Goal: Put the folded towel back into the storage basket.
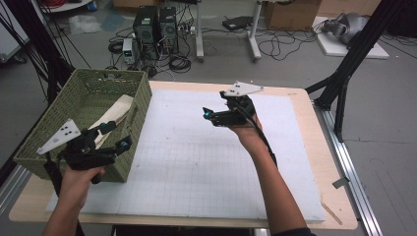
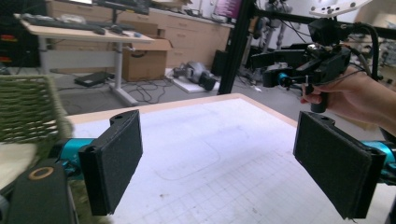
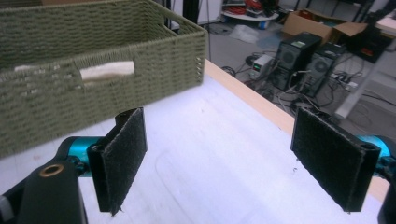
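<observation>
Grippers (image 1: pixel 116 133) and basket sit apart from the open middle of the table in the high view: the left gripper hangs at the near corner of the green woven basket (image 1: pixel 140 96), its jaws pointing up and to the right along the basket's right wall, while the right gripper (image 1: pixel 208 115) is lifted over the white gridded mat (image 1: pixel 196 167), well apart from the basket, its jaws pointing left toward it. Both pairs of jaws stand spread wide with nothing between them; in the left gripper view the two black pads (image 2: pixel 114 158) are far apart with only bare mat showing in the gap, and the right gripper view shows the same, pads (image 3: pixel 122 154) released and empty. The basket stands at the left edge of the wooden table (image 1: pixel 314 123), partly overhanging the mat's left border, and inside it lies a pale folded cloth (image 1: pixel 115 115) (its cream surface also peeks through the handle slot (image 3: pixel 107 71) in the basket's side wall in the right gripper view). The left gripper is just beside the basket's rim; whether it touches the weave cannot be told. In the left gripper view the person's right hand (image 2: pixel 359 95) grips the handle of the right gripper (image 2: pixel 268 70) above the far side of the mat.
</observation>
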`<state>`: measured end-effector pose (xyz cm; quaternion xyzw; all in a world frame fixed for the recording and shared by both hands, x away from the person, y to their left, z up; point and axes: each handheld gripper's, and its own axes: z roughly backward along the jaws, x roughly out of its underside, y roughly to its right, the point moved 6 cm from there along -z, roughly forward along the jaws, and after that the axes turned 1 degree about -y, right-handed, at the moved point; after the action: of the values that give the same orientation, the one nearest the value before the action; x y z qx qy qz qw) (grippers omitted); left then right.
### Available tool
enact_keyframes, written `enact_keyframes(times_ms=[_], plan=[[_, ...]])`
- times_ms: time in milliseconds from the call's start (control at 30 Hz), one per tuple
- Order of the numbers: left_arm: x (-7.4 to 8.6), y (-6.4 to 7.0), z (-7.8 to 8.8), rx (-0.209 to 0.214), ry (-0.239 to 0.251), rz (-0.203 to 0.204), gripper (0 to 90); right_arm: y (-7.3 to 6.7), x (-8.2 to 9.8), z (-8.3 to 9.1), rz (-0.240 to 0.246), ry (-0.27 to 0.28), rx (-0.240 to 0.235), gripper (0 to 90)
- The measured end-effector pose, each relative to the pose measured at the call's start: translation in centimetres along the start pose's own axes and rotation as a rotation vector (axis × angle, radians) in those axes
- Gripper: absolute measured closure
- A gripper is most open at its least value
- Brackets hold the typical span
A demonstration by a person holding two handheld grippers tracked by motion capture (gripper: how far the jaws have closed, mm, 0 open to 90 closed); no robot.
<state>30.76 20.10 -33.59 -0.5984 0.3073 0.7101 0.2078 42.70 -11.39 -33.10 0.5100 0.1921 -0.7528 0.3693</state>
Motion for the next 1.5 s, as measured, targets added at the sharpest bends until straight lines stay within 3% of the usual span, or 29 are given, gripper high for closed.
enact_keyframes(times_ms=[200, 500, 633, 867, 1133, 1300, 1500], plan=[[0.3, 1.1, -1.8, 0.041, -0.022, -0.006, 16.1, 0.4, 2.1, 2.3, -0.014, 0.002, 0.039, 17.1], [1.1, 2.9, -4.9, 0.124, -0.054, -0.039, 16.1, 0.8, 7.1, 6.8, -0.039, 0.007, 0.154, 17.2], [1.8, 3.5, -6.4, 0.154, -0.073, -0.040, 16.1, 1.1, 8.5, 8.0, -0.051, 0.009, 0.183, 17.2], [2.9, 4.4, -8.8, 0.198, -0.102, -0.046, 16.5, 1.7, 12.2, 10.9, -0.107, -0.012, 0.236, 17.2], [4.4, 4.8, -10.6, 0.203, -0.101, -0.058, 18.5, 1.6, 15.7, 12.0, -0.123, -0.030, 0.279, 17.2], [6.8, 5.2, -11.9, 0.200, -0.141, -0.073, 18.2, 2.0, 17.7, 12.2, -0.131, -0.054, 0.292, 17.1], [9.2, 5.5, -12.8, 0.204, -0.206, -0.075, 18.3, 2.4, 18.4, 12.3, -0.150, -0.053, 0.295, 17.2]])
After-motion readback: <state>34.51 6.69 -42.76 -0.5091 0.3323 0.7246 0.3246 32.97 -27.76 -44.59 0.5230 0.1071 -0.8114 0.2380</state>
